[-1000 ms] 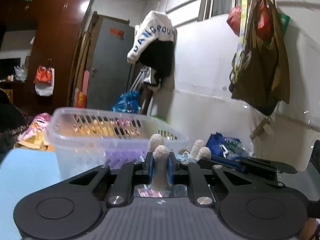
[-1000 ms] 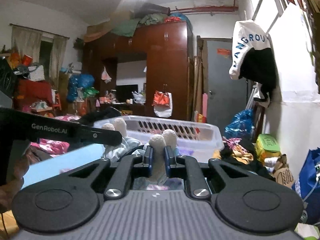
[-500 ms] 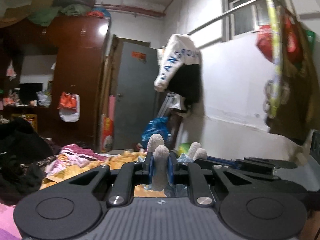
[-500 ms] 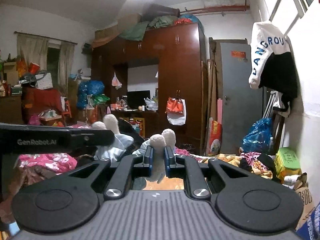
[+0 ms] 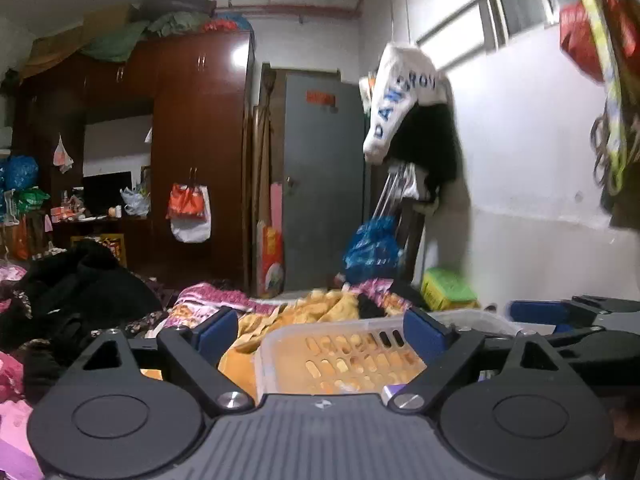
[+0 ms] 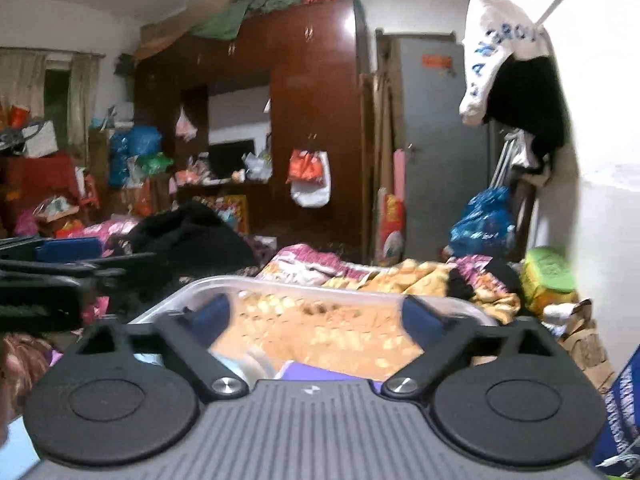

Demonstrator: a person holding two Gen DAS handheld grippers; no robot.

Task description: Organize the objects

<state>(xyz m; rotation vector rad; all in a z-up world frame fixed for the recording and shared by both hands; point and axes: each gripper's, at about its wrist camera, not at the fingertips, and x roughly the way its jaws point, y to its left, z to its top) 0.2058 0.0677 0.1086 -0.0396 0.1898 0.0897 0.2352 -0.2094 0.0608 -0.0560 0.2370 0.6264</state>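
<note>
A clear plastic basket (image 5: 360, 354) with slotted walls sits just beyond my left gripper (image 5: 320, 332). That gripper's jaws are opening and stand wide, with nothing between the blue pads (image 5: 218, 332). My right gripper (image 6: 316, 316) hovers over the same basket (image 6: 320, 286). Its jaws are opening too and hold nothing. Below it, inside the basket, lie a pale soft thing (image 6: 250, 364) and a purple item (image 6: 320, 372). One blue pad (image 5: 532, 312) of the right gripper shows at the right edge of the left wrist view.
Yellow patterned bedding (image 5: 328, 308) and a black clothes heap (image 5: 80, 284) lie behind the basket. Further back are a dark wardrobe (image 5: 200, 152), a grey door (image 5: 320, 180), a blue bag (image 6: 484, 216) and a green box (image 5: 448, 288). A white-and-black jacket (image 6: 508, 60) hangs on the right wall.
Both grippers were shut on beige plush pieces; now both sets of jaws stand wide apart and the plush is gone from between them. The basket is back in view below.
</note>
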